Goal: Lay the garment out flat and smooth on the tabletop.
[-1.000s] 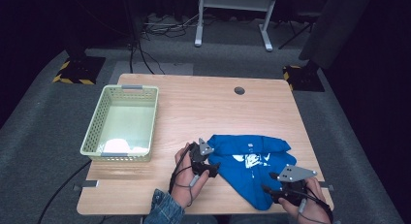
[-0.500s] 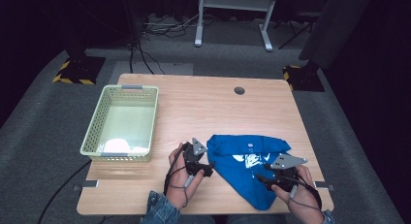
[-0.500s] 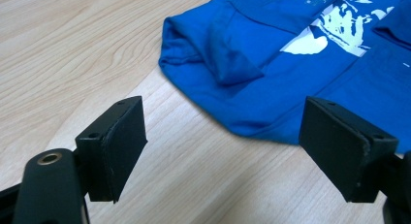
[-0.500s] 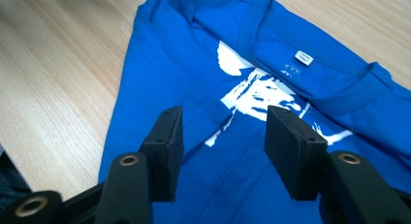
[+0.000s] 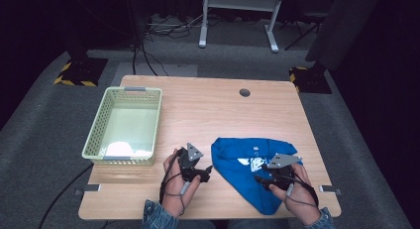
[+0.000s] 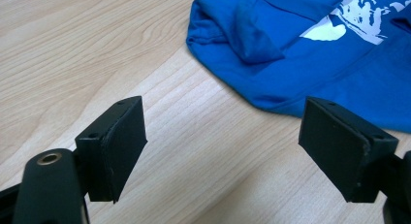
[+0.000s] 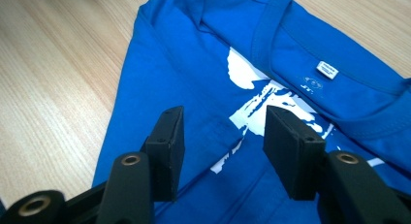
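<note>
A blue T-shirt [image 5: 237,159] with a white print lies crumpled on the wooden table [image 5: 198,110] near its front right. In the right gripper view its collar and label face up [image 7: 194,64]. My right gripper [image 5: 260,179] hovers low over the shirt's print, jaws partly apart with nothing pinched between them [image 7: 224,132]. My left gripper [image 5: 203,172] sits just left of the shirt over bare wood, open wide [image 6: 228,136]. The shirt's folded hem [image 6: 310,64] lies a short way beyond its pads.
A pale green mesh basket [image 5: 126,125] stands at the table's left with a white item [image 5: 121,149] in its near end. A cable hole [image 5: 244,92] marks the far middle of the table. The front edge runs just below both hands.
My right gripper has moved left and slightly away from the table's front edge, further over the shirt. My left gripper has drifted a little to the left.
</note>
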